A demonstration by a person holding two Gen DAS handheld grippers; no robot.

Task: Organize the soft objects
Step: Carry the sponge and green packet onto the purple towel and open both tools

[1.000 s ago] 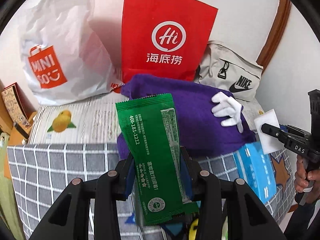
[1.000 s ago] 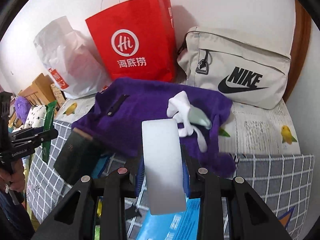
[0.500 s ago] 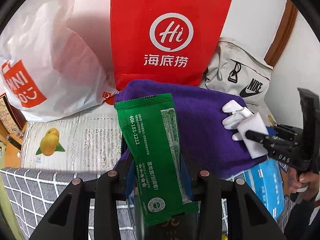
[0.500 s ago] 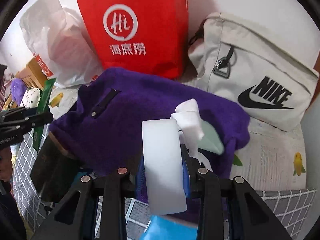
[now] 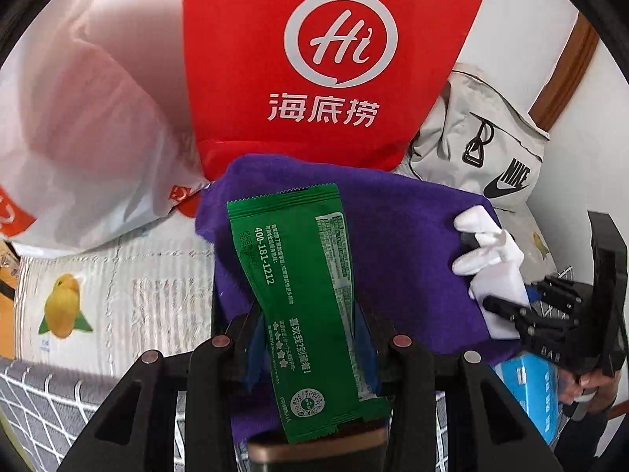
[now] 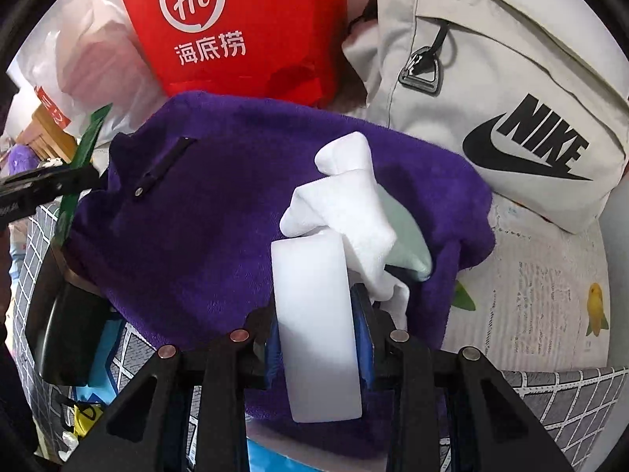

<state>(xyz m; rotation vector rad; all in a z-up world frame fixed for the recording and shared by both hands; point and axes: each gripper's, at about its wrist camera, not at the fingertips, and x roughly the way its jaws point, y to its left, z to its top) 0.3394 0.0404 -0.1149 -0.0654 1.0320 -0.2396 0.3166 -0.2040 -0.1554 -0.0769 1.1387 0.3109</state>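
Green packet (image 5: 302, 295) clamped in left gripper (image 5: 310, 350), white sponge (image 6: 314, 310) loosening in opening right gripper (image 6: 318, 338) — neither yet set down; purple towel (image 6: 236, 204) at twelve o'clock.

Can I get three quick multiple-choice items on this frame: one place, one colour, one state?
1. Where does the white sock lie?
A. on the purple fleece
B. inside the red paper bag
C. on the beige Nike bag

2. What colour is the packet in the left gripper?
A. blue
B. green
C. yellow

3. What is between the jaws of the right gripper?
A. nothing
B. a pen
C. a white sponge block

Answers: 1 A, the sock rests on top of the fleece. 2 B, a green printed wrapper. 3 C, the white block sits between the jaws, which are opening.
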